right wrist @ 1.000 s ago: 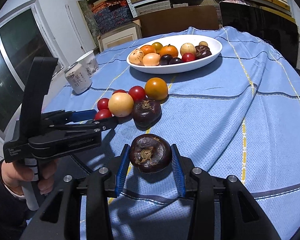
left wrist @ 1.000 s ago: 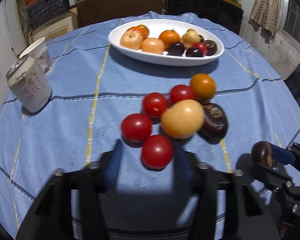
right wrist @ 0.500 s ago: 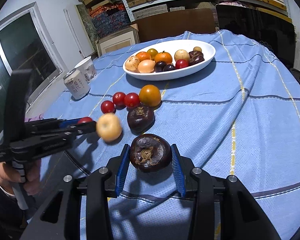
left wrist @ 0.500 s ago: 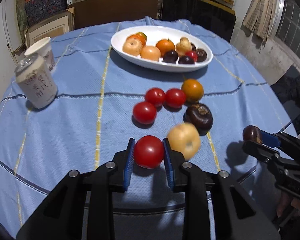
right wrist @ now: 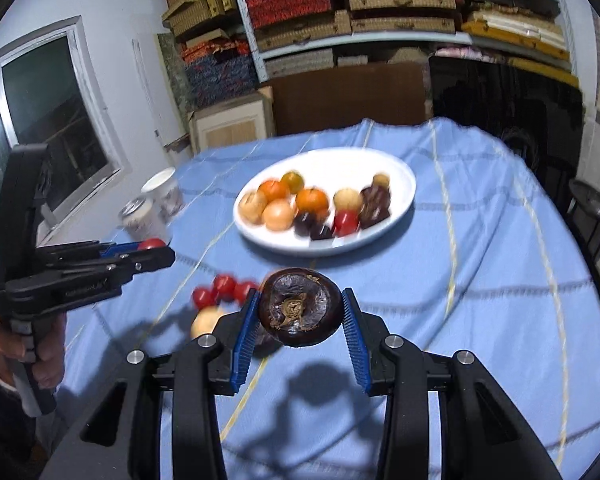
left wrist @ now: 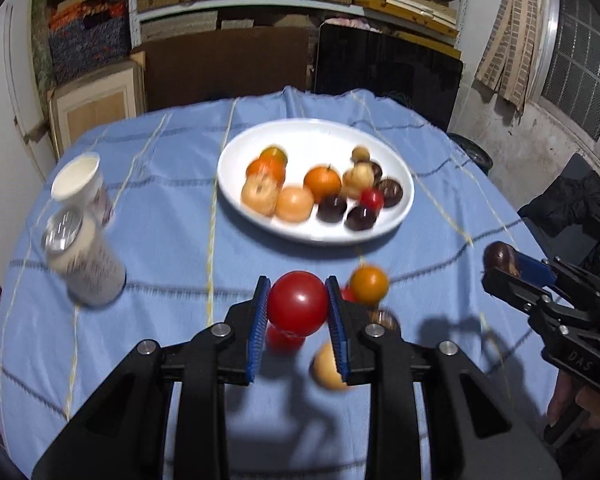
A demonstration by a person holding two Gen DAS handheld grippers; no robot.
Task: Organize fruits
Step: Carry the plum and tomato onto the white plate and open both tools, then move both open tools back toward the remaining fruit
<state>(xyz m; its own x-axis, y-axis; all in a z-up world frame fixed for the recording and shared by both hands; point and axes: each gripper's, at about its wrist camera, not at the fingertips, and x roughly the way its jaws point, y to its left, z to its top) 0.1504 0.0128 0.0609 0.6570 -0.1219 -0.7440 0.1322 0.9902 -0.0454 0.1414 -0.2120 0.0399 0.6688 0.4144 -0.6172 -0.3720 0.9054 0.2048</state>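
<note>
Blue cloth [left wrist: 172, 240], L tool [left wrist: 298, 304] clamps tomato [left wrist: 298, 305], R tool [right wrist: 298, 308] clamps mangosteen [right wrist: 298, 306], plate [left wrist: 396, 220] behind loose fruit, can [left wrist: 84, 264] left.

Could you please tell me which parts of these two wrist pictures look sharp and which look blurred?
Left wrist view: the left hand-held gripper and its red tomato are crisp; the white plate and can smear. Right wrist view: the right hand-held gripper and its dark fruit are sharp, the tablecloth streaked.

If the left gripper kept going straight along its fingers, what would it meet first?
Probably the orange fruit on the blue tablecloth, or the cloth beside it, short of the white plate; depth is unclear. The left gripper already holds a red tomato.
</note>
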